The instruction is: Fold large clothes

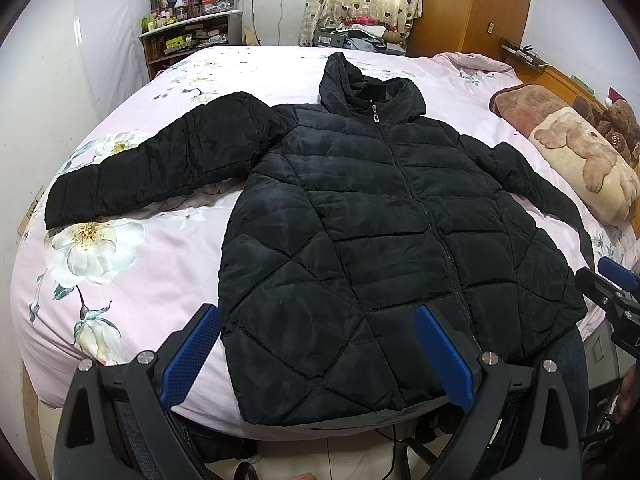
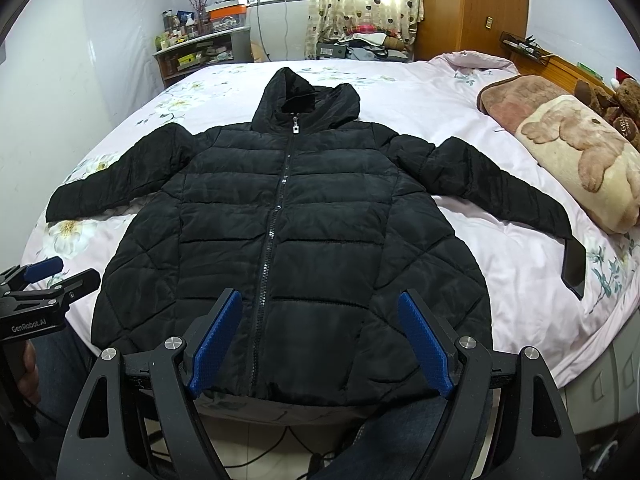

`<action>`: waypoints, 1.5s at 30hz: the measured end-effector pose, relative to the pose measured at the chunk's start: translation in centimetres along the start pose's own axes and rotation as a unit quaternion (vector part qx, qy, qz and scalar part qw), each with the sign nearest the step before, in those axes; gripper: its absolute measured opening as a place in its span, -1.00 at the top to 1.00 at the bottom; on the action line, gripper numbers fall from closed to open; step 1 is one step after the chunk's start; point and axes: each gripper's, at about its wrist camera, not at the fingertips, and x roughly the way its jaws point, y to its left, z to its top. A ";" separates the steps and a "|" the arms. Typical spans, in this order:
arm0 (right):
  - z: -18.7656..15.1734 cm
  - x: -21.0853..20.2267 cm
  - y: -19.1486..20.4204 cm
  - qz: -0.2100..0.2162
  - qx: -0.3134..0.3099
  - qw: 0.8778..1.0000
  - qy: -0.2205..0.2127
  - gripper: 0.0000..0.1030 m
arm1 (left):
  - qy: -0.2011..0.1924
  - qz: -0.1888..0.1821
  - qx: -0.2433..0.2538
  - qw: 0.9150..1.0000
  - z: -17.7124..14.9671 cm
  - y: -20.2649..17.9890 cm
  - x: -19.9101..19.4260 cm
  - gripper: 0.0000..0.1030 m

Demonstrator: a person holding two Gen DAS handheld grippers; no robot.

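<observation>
A black quilted hooded jacket [image 1: 360, 216] lies flat and zipped on the bed, front up, hood at the far end, both sleeves spread sideways; it also fills the middle of the right wrist view [image 2: 288, 232]. My left gripper [image 1: 316, 320] is open and empty, hovering over the jacket's near left hem. My right gripper [image 2: 320, 308] is open and empty above the near hem by the zipper. The right gripper shows at the right edge of the left wrist view [image 1: 612, 280], and the left gripper shows at the left edge of the right wrist view [image 2: 52, 276].
The bed has a pink floral sheet [image 2: 500, 272]. A beige and brown folded blanket [image 2: 580, 160] and a teddy bear [image 2: 624, 100] lie at the right. A cluttered shelf [image 2: 196, 54] and a wooden wardrobe [image 2: 476, 4] stand behind the bed. Cables lie on the floor below.
</observation>
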 end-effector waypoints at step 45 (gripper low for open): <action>7.7 11.2 3.0 0.041 -0.043 0.998 0.023 -0.56 | -0.034 0.115 -0.136 0.983 5.6 17.0 9.2 -0.92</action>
